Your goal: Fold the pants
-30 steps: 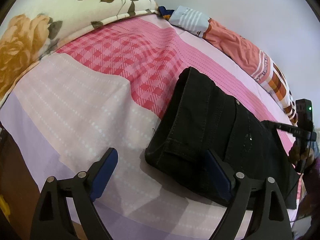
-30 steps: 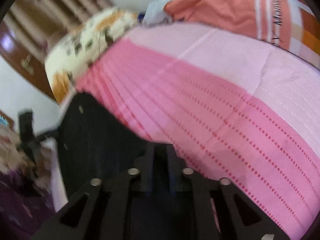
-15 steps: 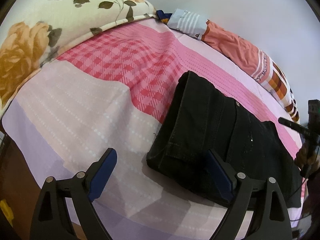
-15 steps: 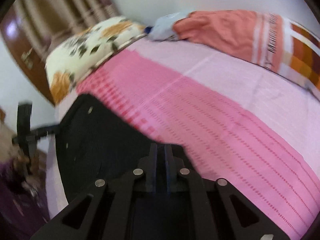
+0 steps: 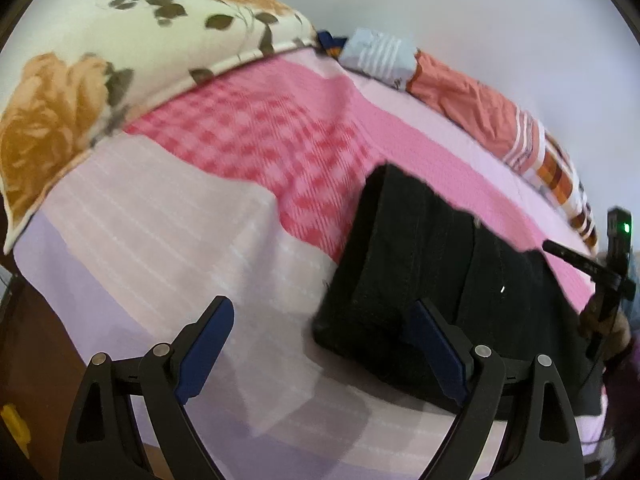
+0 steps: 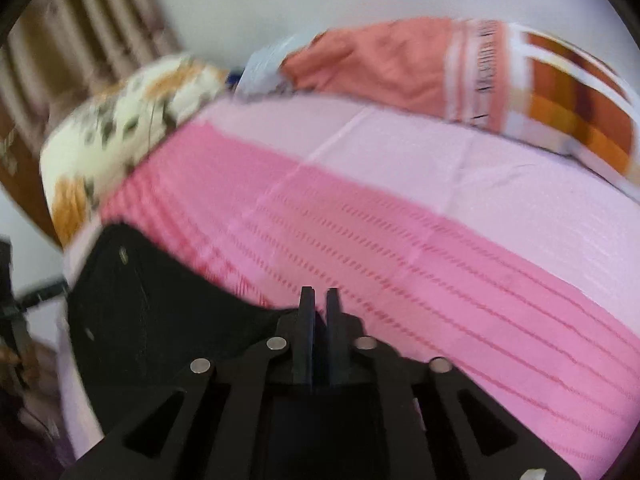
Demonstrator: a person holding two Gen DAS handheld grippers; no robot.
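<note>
Two grippers are in my hands, and they stand very differently. My left gripper (image 5: 320, 340) has its jaws spread wide with nothing between them; only the pink and lilac bedsheet (image 5: 168, 232) shows in the gap. The black pants (image 5: 432, 272), folded into a thick block, lie just ahead and to the right of it, and its right blue pad (image 5: 438, 354) sits in front of their near edge, though I cannot tell whether it touches the cloth. Beyond the left gripper, to the far left, is a floral pillow (image 5: 100, 68); far ahead to the right lies an orange striped blanket (image 5: 472, 100).

My right gripper (image 6: 320, 300) has its fingers drawn almost together, with only a thin slit between them and nothing visibly held. From it the pants (image 6: 152, 312) lie low and to the left, reaching up to the fingers' base, with pink sheet ahead.
</note>
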